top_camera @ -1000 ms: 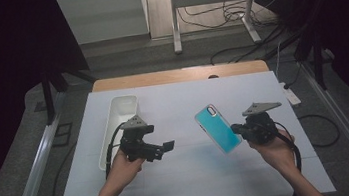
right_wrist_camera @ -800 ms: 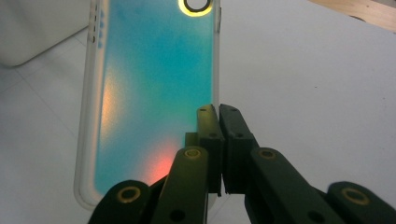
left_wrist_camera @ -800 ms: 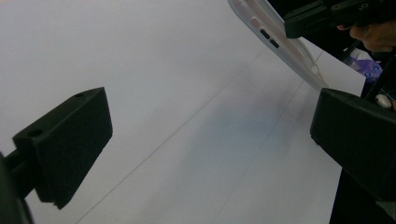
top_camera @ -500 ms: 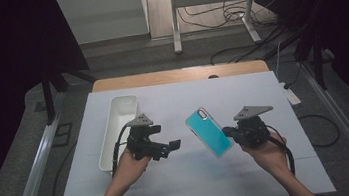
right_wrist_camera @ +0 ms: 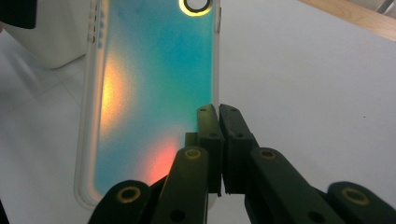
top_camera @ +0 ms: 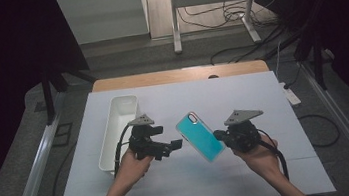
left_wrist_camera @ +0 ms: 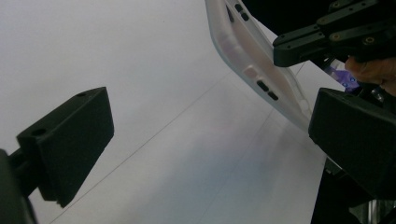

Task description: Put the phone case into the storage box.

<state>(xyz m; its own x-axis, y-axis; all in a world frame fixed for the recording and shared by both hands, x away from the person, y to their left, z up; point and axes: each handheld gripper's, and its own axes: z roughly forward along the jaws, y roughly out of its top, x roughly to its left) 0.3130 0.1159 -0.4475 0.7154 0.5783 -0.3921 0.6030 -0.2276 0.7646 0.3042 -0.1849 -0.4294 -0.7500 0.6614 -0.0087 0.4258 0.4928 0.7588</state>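
Right claw (top_camera: 220, 136) gripping phone case (top_camera: 199, 136), aloft

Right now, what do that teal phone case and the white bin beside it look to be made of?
The phone case looks like soft, flexible plastic or silicone: a frosted, see-through rim with moulded buttons around a glossy teal back that catches orange glare. The white bin seems rigid moulded plastic, smooth and slightly shiny with rounded corners. Neither can be told for certain by look alone.

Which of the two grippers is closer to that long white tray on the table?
Left. The left gripper hovers just beside the white tray, to its right; the right gripper, clamped on the teal phone case, is farther off across the table.
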